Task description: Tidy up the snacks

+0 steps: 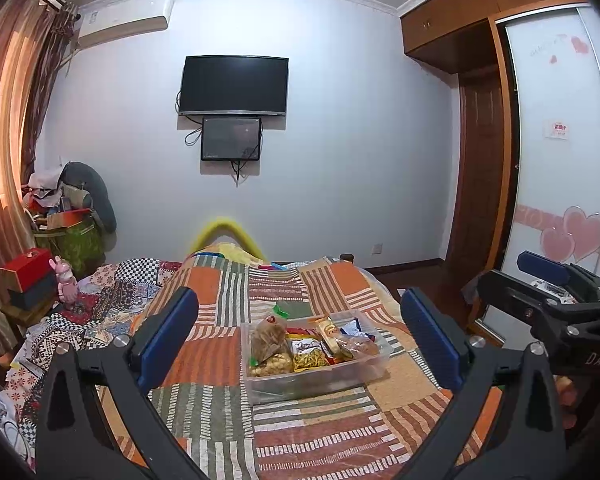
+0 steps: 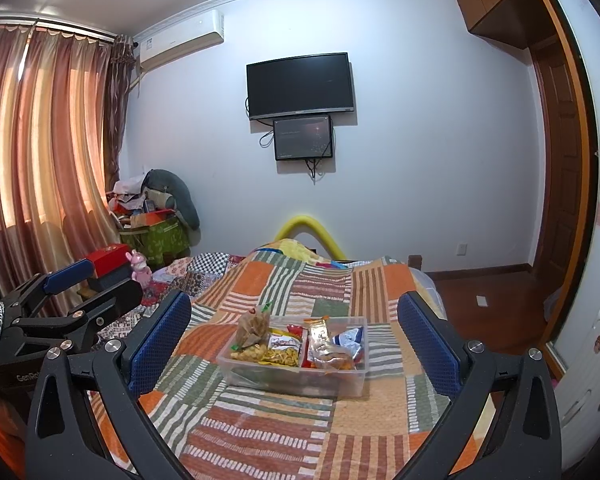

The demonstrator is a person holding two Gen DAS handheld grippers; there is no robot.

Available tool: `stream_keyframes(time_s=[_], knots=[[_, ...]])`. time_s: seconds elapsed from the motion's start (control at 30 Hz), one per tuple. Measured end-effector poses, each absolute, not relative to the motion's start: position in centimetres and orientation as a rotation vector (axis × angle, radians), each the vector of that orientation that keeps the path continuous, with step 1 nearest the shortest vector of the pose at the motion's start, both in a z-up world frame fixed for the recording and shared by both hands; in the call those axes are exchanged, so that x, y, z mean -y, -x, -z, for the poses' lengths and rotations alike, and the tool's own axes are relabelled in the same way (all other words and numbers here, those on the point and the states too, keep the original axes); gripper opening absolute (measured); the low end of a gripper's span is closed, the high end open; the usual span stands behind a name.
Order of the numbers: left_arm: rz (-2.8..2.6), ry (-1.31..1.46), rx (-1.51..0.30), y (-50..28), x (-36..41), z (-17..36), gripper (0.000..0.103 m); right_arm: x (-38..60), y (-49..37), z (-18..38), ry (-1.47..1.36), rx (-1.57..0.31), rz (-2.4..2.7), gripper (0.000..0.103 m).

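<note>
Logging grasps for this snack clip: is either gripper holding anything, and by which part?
Nothing is held. The left gripper and right gripper are both open, apart from the snack bin on the bed.

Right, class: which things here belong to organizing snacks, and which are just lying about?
Belongs to the job:
- clear plastic box on the striped patchwork bedspread
- assorted snack packets inside it
- left gripper, open
- right gripper, open

Just lying about:
- black wall television
- pink rabbit toy
- red box

Left tongs (image 1: 300,340) gape above snack-filled bin (image 1: 320,380) on quilt (image 1: 228,288).
</note>
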State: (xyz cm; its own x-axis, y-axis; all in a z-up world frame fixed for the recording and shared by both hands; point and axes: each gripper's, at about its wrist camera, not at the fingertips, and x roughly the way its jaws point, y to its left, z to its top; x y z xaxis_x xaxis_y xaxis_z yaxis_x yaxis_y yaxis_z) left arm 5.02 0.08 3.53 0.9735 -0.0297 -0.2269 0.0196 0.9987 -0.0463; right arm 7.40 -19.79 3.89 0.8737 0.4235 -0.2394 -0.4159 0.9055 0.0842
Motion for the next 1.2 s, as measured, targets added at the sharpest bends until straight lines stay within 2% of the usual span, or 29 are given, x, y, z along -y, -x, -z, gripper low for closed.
stream_keyframes(time_s=[1.2], knots=[[0.050, 0.045, -0.232, -5.18, 0.42, -3.55, 0.103, 20.14, -7.59, -3.61, -0.022, -0.262, -0.436, 0.103]])
